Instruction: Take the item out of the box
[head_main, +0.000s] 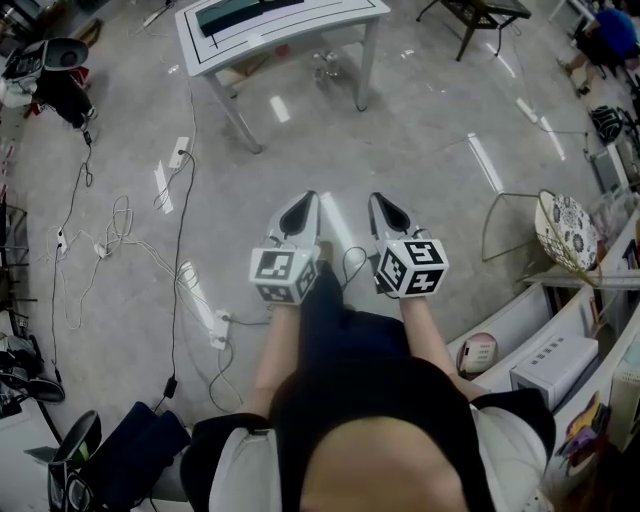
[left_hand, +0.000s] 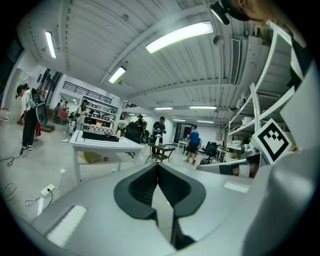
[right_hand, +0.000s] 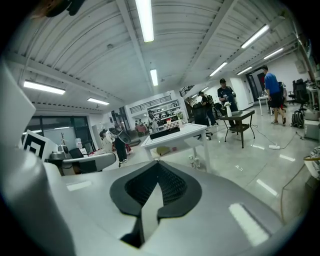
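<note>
A white table (head_main: 283, 42) stands across the floor ahead of me, with a flat dark box (head_main: 245, 12) lying on it. The same table (left_hand: 102, 143) and box (left_hand: 100, 135) show far off in the left gripper view, and the table (right_hand: 176, 132) and box (right_hand: 164, 133) again in the right gripper view. My left gripper (head_main: 303, 201) and right gripper (head_main: 386, 204) are held side by side over the bare floor, well short of the table. Both are shut, tips touching, with nothing between them (left_hand: 158, 165) (right_hand: 157, 163).
Cables and power strips (head_main: 195, 290) trail over the floor at the left. A dark side table (head_main: 486, 14) stands at the back right, shelves with boxes (head_main: 555, 365) at the right. Bottles (head_main: 327, 68) sit under the white table. Several people (left_hand: 160, 131) stand far off.
</note>
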